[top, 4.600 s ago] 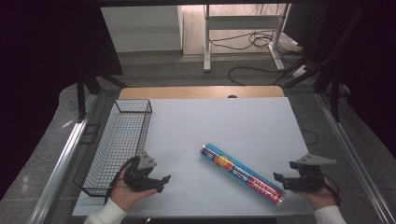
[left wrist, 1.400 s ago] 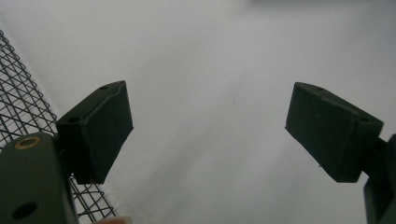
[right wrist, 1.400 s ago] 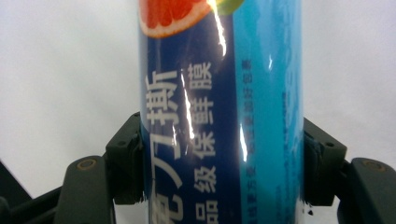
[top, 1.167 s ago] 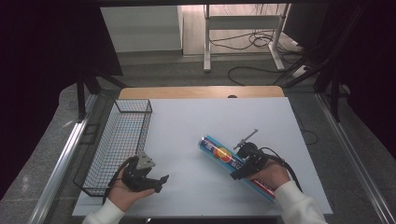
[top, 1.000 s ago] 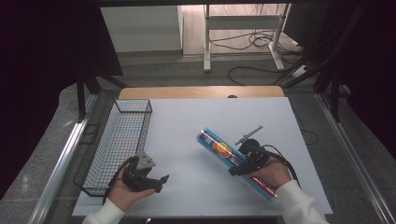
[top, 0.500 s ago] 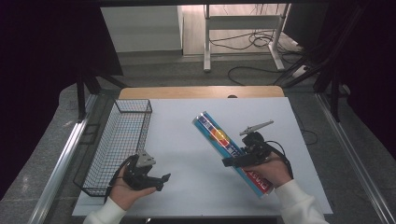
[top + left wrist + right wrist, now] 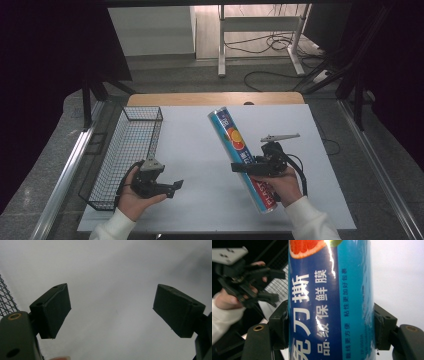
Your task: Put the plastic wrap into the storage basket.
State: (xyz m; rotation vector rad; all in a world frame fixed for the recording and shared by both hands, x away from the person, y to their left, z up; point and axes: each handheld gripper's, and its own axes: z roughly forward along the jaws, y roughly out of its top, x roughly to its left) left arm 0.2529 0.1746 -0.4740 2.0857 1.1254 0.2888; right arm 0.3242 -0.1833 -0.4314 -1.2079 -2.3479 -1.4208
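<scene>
Right hand-held gripper (image 7: 243, 166) clamps blue tube (image 7: 241, 158) | left hand-held gripper (image 7: 171, 185) wide apart, empty | right gripper view: white lettering

In the left gripper view, the left gripper (image 7: 111, 312) stood with its two black jaws spread wide apart, one rising from the lower left and the other from the lower right, with nothing between them. Behind and between the jaws lay the pale grey-white surface of the desk (image 7: 117, 272), bare and softly shadowed toward the upper right. At the far left edge a patch of black wire mesh (image 7: 5, 298) showed beside the left jaw. A brass-coloured screw head sat on the gripper body at lower left.
</scene>
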